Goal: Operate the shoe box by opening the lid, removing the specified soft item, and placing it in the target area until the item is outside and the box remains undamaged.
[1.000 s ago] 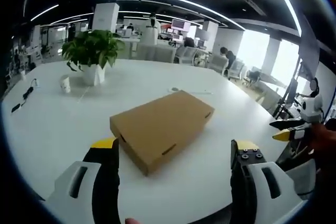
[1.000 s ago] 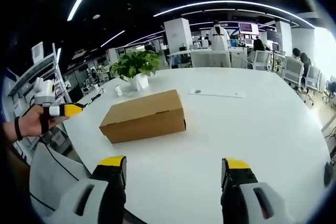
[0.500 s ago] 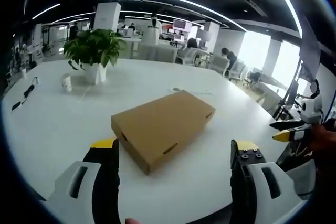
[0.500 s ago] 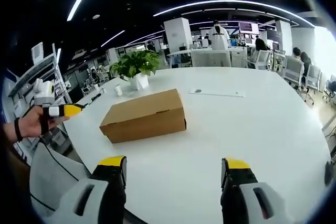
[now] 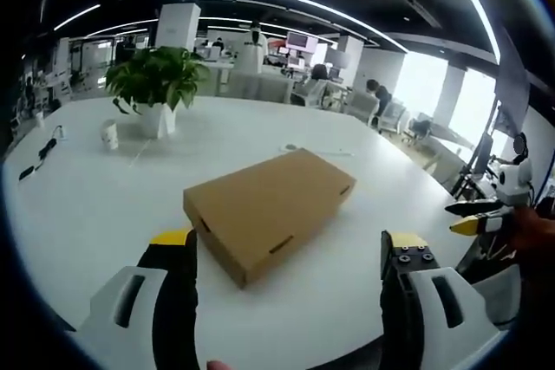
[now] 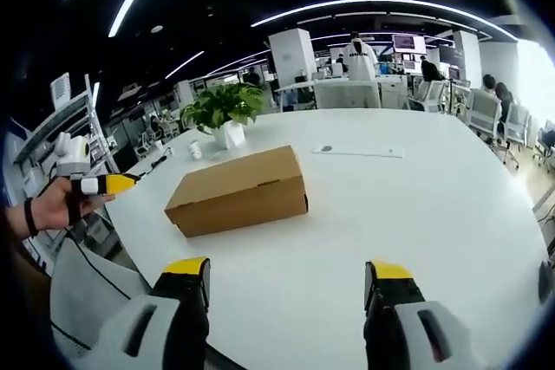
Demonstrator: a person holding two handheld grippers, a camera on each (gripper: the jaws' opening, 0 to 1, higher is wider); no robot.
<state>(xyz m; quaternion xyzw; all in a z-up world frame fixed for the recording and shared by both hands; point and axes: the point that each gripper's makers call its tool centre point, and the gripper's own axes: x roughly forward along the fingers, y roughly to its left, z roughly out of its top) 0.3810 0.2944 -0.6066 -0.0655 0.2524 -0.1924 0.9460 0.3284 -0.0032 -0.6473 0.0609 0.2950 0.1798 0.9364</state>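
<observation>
Nothing much is changing across the last second: both views are only drifting a hair, so the cameras are moving, not the things, and the shoe box [image 5: 269, 210] is sitting where it sat, lid shut. Task is not yet started by my read; opening the lid is the first step. Box is lying flat on the white table [image 5: 87, 205], ahead of both grippers and touching neither. Left gripper [image 5: 286, 253] is standing released, jaws wide, holding nothing; same for the right gripper [image 6: 286, 276]. In the left gripper view the long axis is running from near-left up to far-right, a near corner pointing toward the jaws. In the right gripper view the box [image 6: 238, 190] is lying roughly crosswise, long side facing the jaws. Potted plant [image 5: 154, 84] is standing well beyond it.
</observation>
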